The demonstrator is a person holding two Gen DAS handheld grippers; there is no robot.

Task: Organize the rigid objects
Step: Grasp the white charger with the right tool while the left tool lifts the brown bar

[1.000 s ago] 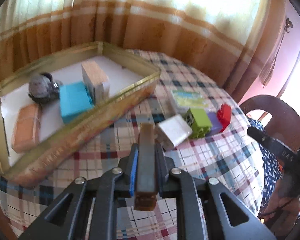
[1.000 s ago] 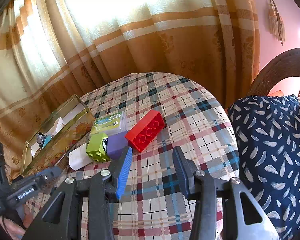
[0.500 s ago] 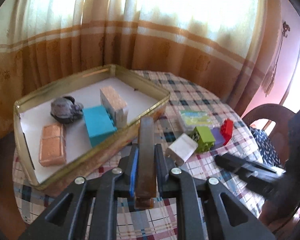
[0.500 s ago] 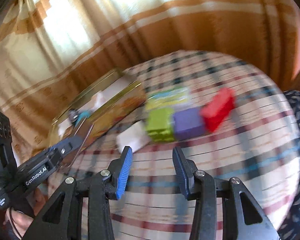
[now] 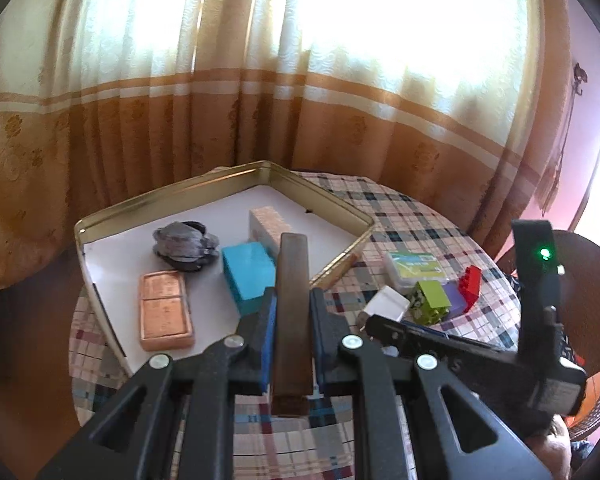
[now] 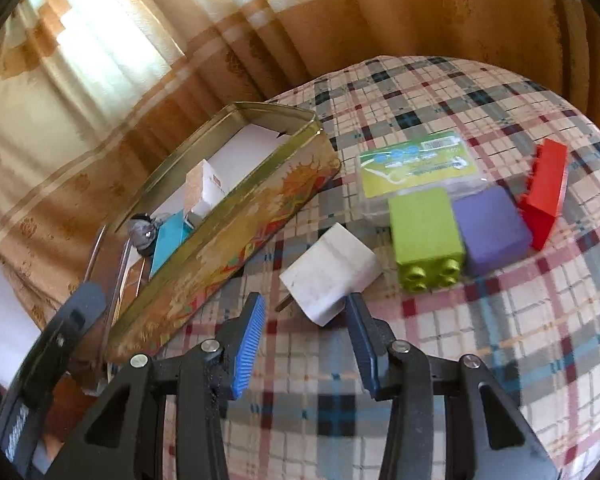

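A round tabletop under a plaid cloth stands before orange-banded curtains. On it sits a gold rectangular tin lined white, holding a copper-coloured bar, a turquoise block, a cork-topped white block and a grey lumpy object. The left gripper has its jaws clamped on a dark brown flat bar above the tin's near edge. The right gripper has jaws partly open, empty, just short of a white plug adapter; beyond lie green, purple and red blocks and a clear plastic pack.
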